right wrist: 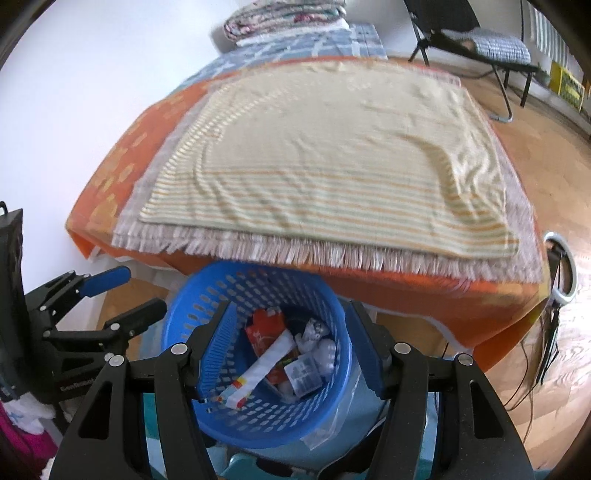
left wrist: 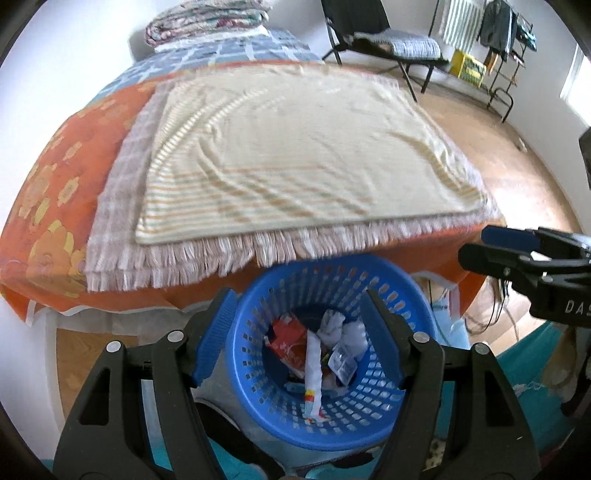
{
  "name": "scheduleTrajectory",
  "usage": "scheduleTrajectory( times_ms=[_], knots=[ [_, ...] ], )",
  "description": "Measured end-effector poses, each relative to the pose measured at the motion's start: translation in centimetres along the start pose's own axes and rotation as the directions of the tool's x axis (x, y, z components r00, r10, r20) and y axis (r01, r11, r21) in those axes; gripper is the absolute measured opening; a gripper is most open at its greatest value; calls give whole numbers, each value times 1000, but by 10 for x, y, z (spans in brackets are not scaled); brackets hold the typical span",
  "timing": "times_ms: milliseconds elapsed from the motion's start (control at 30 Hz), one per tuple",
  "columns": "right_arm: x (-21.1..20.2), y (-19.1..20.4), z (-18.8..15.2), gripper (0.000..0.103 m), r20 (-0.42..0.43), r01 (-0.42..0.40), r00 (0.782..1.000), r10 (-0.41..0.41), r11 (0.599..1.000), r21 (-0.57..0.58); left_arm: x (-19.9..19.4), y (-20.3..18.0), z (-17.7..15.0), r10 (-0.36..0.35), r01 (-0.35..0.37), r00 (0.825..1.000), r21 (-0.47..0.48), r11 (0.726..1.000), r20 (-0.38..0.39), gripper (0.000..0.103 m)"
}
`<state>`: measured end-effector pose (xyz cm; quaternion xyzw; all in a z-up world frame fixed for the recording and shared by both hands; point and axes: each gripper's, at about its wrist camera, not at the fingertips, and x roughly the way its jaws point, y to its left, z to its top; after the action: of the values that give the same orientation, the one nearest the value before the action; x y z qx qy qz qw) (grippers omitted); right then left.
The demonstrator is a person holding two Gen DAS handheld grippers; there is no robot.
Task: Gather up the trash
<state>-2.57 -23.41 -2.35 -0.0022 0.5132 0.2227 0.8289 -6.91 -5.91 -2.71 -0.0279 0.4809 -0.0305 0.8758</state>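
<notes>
Blue perforated plastic basket (left wrist: pixel 332 291) on the floor at the foot of a bed, round and tapering, walls punched with rows of small slots. Inside: crumpled white paper (left wrist: pixel 352 334), a red printed wrapper (left wrist: pixel 286 343), a long white strip with coloured bands at one end (left wrist: pixel 312 373) and a small clear packet (left wrist: pixel 341 363), all heaped at the bottom. Clear plastic bag (right wrist: pixel 334 421) creased against the basket's outer wall, seen from the right wrist.

Left tongs (left wrist: pixel 299 328) poised directly above the basket, spread wide, blue ribbed pads framing the rim on either side, gripping nothing. Right tongs (right wrist: pixel 291 341) likewise wide apart over the same basket, empty, pads clear of the trash. Each pair visible in the other's view, black frames with blue tips, close beside the basket.

Beyond the rim, the bed's orange floral cover (left wrist: pixel 51 192), overlaid with a fringed checked throw (left wrist: pixel 122 206) and a cream towel with faint orange and green stripes (left wrist: pixel 295 147), lightly rippled. Folded quilts (left wrist: pixel 207 20) stacked at the far end. Black folding chair (left wrist: pixel 369 29) on wood-grain flooring (left wrist: pixel 517 173); white ring light (right wrist: pixel 563 266) at the bed's corner.
</notes>
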Motion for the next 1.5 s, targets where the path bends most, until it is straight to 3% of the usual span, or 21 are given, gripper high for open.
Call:
scheduleTrajectory(
  times_ms=[167, 267, 600, 767, 867, 967, 1500],
  knots=[
    [-18, 3, 8, 66, 51, -5, 999, 5, 1000, -7, -23, 0, 13, 7, -7, 998, -1, 1000, 59, 74],
    [-31, 6, 14, 67, 91, 8, 996, -6, 1000, -22, -40, 0, 23, 15, -15, 994, -3, 1000, 109, 84],
    [-67, 4, 37, 69, 204, -19, 979, 19, 1000, -4, -78, -6, 52, 8, -8, 976, 2, 1000, 218, 85],
    [-77, 6, 47, 70, 237, -9, 971, 14, 1000, -20, -91, -9, 63, -13, 15, 969, -8, 1000, 247, 87],
    [-80, 7, 53, 71, 253, 2, 967, 6, 1000, -31, -97, -10, 68, -9, 11, 963, -9, 1000, 270, 93],
    [-81, 6, 56, 81, 266, -3, 964, 11, 1000, -29, -102, -10, 72, -4, 7, 959, -11, 1000, 283, 93],
    [-85, -1, 62, 81, 284, -16, 959, 20, 1000, -13, -109, -12, 78, 31, -23, 955, -30, 999, 294, 99]
  ],
)
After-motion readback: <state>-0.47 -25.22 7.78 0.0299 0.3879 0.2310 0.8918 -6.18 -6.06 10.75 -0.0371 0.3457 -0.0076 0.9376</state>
